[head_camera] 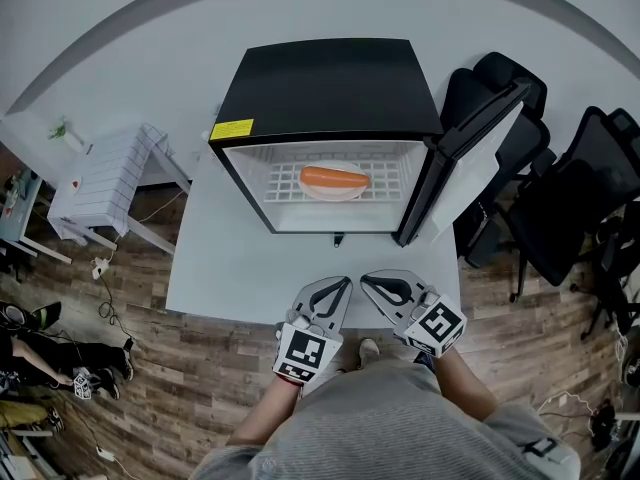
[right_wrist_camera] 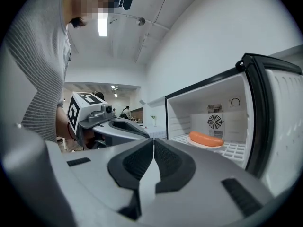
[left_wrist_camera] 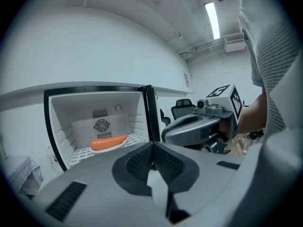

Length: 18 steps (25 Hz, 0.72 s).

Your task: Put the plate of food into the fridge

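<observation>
Two-handed, holding left tool [head_camera: 344, 282] and right tool [head_camera: 366, 279] clenched empty at six o'clock, leaving plate [head_camera: 333, 197] inside fridge [head_camera: 325, 83] at twelve.

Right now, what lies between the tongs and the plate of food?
Only bare white table, in the head view, from the left tongs and right tongs to the plate inside the open fridge.

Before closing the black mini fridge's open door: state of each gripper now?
Left gripper: jaws closed, holding nothing.
Right gripper: jaws closed, holding nothing.
</observation>
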{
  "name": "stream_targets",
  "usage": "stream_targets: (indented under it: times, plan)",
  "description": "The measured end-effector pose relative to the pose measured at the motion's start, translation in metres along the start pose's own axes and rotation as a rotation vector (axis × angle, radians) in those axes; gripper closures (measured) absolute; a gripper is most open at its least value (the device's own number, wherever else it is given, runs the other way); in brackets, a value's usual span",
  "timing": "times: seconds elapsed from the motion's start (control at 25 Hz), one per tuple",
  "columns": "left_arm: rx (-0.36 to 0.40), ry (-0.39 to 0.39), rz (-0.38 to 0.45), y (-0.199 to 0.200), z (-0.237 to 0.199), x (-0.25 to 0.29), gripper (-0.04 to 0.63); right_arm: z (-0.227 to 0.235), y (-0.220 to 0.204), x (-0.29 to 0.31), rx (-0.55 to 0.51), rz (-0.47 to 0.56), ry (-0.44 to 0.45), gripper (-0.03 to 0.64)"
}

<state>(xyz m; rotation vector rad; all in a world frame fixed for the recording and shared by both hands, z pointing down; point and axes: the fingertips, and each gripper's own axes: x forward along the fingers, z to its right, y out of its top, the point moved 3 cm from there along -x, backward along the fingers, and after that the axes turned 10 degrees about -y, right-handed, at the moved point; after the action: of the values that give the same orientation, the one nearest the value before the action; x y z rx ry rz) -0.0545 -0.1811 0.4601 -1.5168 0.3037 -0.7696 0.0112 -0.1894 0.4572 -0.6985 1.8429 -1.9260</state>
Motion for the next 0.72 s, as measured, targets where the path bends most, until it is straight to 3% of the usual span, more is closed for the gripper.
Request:
stream_targets:
  times: [0.72]
  plan:
    - [0.011,-0.05,-0.004,-0.003,0.029,-0.018,0.584,-0.03,0.003,-0.025,0.031,0.006,-0.011,0.603]
